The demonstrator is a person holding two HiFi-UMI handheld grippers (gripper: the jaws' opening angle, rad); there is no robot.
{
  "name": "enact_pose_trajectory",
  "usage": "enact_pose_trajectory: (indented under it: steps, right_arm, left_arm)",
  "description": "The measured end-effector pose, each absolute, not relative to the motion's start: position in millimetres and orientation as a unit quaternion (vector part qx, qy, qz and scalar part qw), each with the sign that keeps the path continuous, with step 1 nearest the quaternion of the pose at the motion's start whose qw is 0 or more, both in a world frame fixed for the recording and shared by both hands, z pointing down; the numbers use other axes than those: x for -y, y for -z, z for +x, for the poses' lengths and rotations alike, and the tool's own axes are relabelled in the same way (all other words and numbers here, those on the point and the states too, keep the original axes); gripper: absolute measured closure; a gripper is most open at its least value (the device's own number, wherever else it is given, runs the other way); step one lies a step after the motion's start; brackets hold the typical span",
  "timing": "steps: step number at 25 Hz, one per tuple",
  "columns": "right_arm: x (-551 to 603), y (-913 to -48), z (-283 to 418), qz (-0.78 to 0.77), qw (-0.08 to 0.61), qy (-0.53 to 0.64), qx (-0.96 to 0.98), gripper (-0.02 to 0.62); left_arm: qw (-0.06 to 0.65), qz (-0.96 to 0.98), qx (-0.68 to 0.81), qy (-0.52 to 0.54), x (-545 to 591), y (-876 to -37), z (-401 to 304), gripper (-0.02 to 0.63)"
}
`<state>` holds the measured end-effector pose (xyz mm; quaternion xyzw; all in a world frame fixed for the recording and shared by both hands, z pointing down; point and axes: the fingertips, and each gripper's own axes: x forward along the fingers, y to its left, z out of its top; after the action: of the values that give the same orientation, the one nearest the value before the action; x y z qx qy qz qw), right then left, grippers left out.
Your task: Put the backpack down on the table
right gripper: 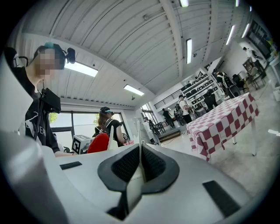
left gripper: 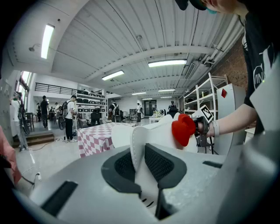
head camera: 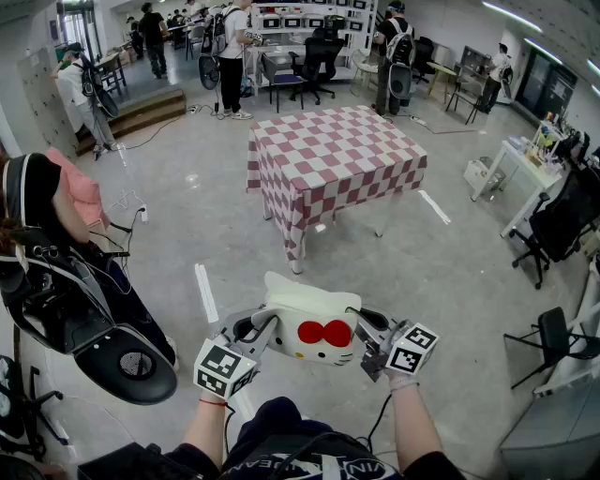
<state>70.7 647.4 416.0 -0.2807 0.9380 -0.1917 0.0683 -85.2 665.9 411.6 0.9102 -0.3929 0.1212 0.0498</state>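
The white, cat-face-shaped backpack (head camera: 302,302) with a red bow (head camera: 324,333) on its front hangs in the air just in front of the person's knees, above the grey floor (head camera: 450,272) and well apart from the table. It is carried between the two hand-held grippers. The left gripper (head camera: 268,328) pinches the bag's left side: its own view shows a thick white padded fold clamped between the two dark ribbed pads (left gripper: 124,168). The right gripper (head camera: 362,325) pinches the opposite side, and in its view the pads (right gripper: 154,162) are pressed almost together on a thin white edge of the bag, with the red bow showing beyond. Both bare forearms reach in from the bottom edge of the head view. A strip of white tape (head camera: 204,292) lies on the floor just beyond the left gripper. A person in a pink and black top (head camera: 67,187) sits off to the left, and a black office chair (head camera: 553,339) stands at the right. Farther ahead is the square table draped in a red-and-white checked cloth (head camera: 337,155), its top bare. Behind it, several standing people (head camera: 232,56) and white shelving (head camera: 309,19) line the far end of the room.
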Motion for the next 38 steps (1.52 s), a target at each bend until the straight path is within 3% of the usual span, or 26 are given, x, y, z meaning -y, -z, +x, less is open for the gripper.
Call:
enact_pose_trajectory:
  steps: [38]
  right_arm:
    - [-350, -414, 32, -0.358, 0.053, 0.176, -0.915, 0.583]
  left_arm:
    - [0.049, 0.923, 0.365, -0.115, -367, -410, -119, 0.560]
